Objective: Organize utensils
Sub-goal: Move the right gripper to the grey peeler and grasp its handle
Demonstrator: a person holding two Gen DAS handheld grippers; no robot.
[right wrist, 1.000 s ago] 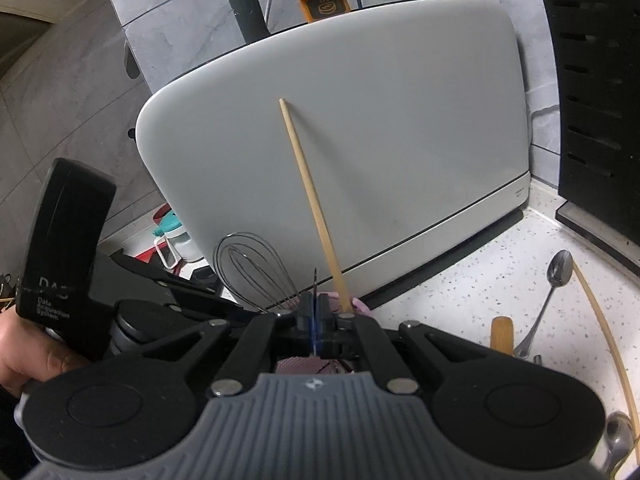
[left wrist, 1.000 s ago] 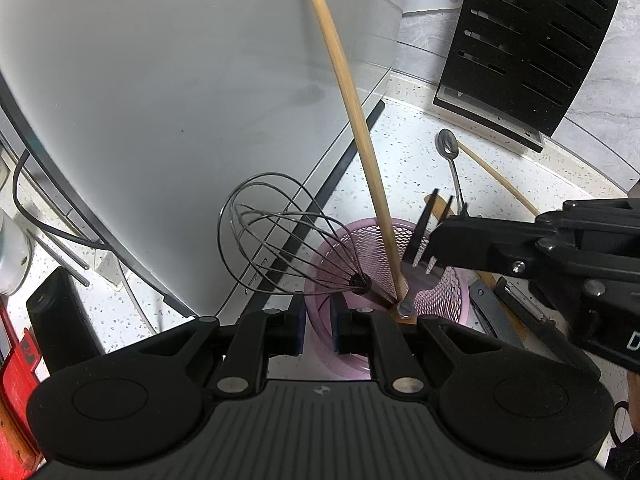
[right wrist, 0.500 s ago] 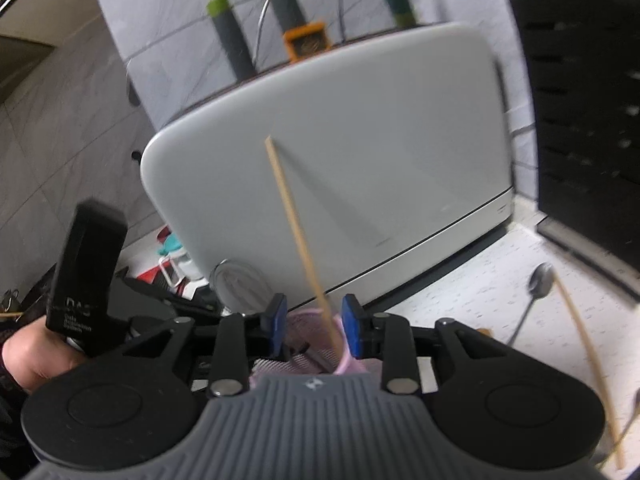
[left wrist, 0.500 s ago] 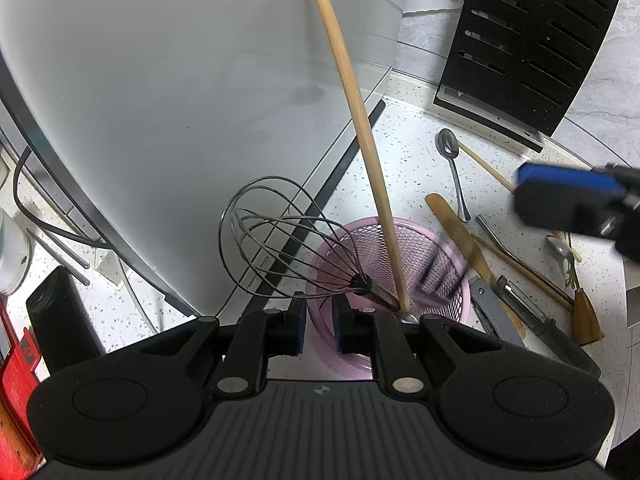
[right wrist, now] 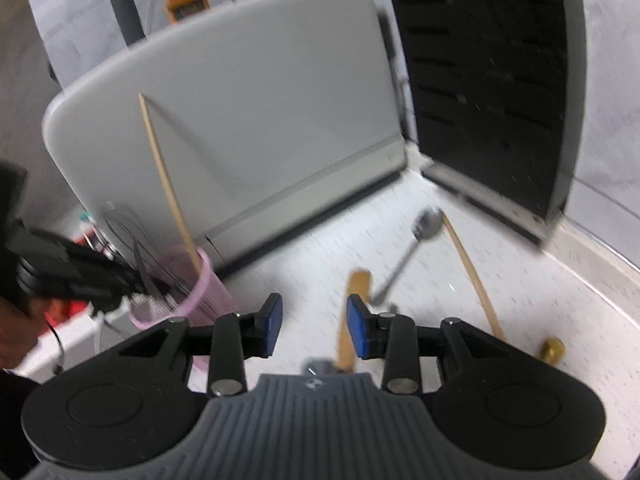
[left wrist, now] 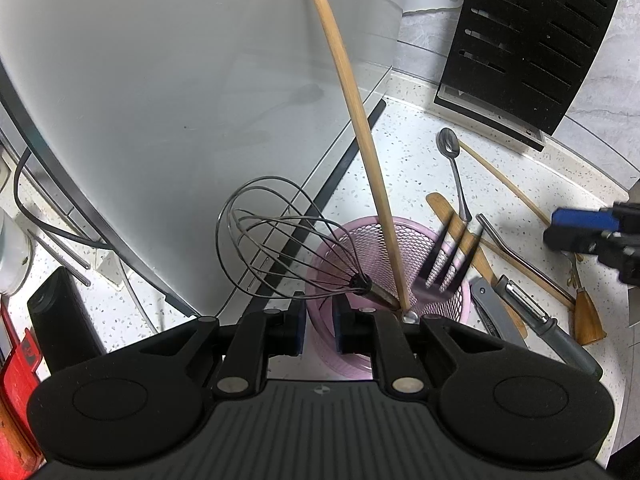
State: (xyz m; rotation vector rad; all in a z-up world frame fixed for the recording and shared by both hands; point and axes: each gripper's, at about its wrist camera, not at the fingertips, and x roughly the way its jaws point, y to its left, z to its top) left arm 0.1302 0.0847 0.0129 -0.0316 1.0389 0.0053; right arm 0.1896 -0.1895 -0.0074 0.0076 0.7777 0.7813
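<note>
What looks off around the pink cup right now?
The whisk sits head-up in the pink mesh cup, its wire head leaning out over the rim toward the white cutting board. The fork in the cup is blurred. Nothing spilled.

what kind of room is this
Most likely a home kitchen counter. A black knife block stands against a tiled wall, a pink mesh utensil holder holds a wire whisk, and a metal spoon and a peeler lie loose on the speckled countertop.
</note>
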